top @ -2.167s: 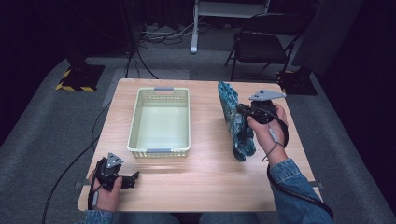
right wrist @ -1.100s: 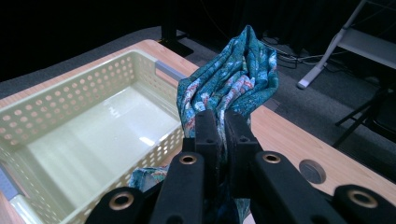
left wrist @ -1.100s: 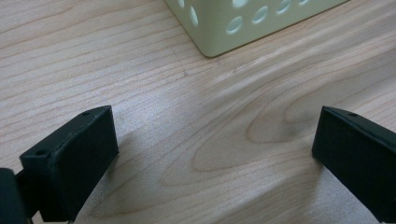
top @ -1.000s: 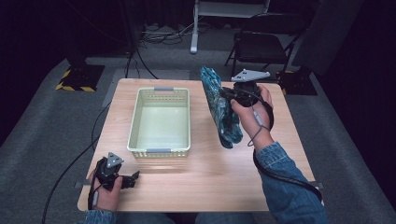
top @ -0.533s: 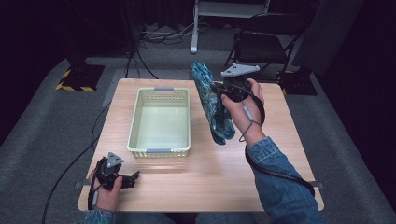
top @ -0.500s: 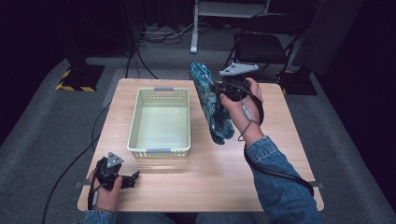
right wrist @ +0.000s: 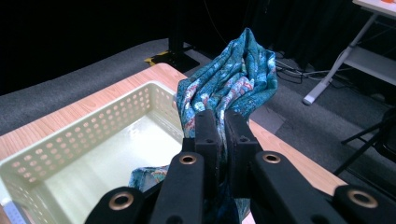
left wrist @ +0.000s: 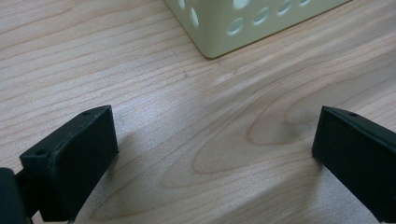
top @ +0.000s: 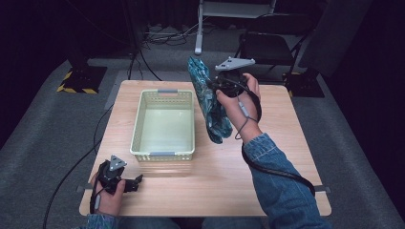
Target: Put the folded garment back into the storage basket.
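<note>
A teal patterned cloth [top: 206, 98] hangs in the air, pinched by my right gripper [top: 213, 85], which is shut on it just right of the pale green basket [top: 137, 128]. In the right gripper view the jaws [right wrist: 222, 122] squeeze a fold of the cloth [right wrist: 233, 79] and its lower end droops beside the basket's rim [right wrist: 84, 122]. The basket holds nothing. My left gripper [top: 136, 182] lies on the table at the near left corner, its jaws wide apart with nothing between them; in its own view the fingers [left wrist: 74, 151] rest on bare wood near a corner of the basket [left wrist: 233, 28].
The wooden table [top: 286, 143] stands on grey carpet. Beyond its far edge are a dark chair [top: 267, 47] and a white stand [top: 200, 28]. Cables trail off the table's left side [top: 81, 157].
My right gripper has carried the cloth up and to the left, from the table's right side to the basket's right rim. The left gripper has stayed put.
</note>
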Demonstrator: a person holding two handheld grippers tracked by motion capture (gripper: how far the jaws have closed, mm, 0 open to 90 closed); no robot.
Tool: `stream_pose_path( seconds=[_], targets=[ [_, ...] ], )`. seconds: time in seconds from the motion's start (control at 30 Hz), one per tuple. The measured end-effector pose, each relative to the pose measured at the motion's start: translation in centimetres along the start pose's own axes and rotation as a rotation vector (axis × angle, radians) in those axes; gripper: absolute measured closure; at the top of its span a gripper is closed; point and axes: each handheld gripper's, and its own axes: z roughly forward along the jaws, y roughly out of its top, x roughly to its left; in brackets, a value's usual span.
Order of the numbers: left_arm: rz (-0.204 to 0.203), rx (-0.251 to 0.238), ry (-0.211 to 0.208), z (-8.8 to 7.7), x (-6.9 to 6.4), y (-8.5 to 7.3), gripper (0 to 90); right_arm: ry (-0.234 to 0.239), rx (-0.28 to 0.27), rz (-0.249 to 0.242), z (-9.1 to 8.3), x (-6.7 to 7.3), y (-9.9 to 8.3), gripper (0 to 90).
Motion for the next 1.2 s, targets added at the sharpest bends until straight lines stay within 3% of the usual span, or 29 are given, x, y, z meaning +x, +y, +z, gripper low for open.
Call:
stream_pose_path(
  seconds=[0.7,1.0,1.2],
  targets=[
    [-0.001,-0.001,0.001,0.0,0.0,0.0,0.2,0.065,0.000,0.018,3.5,3.1,2.2,86.0],
    [0.001,0.000,0.000,0.0,0.0,0.0,0.2,0.066,-0.010,0.016,3.8,4.0,3.3,86.0],
    [0.001,-0.001,0.001,0.0,0.0,0.0,0.2,0.056,0.025,0.020,5.0,4.7,3.1,85.9]
  ],
)
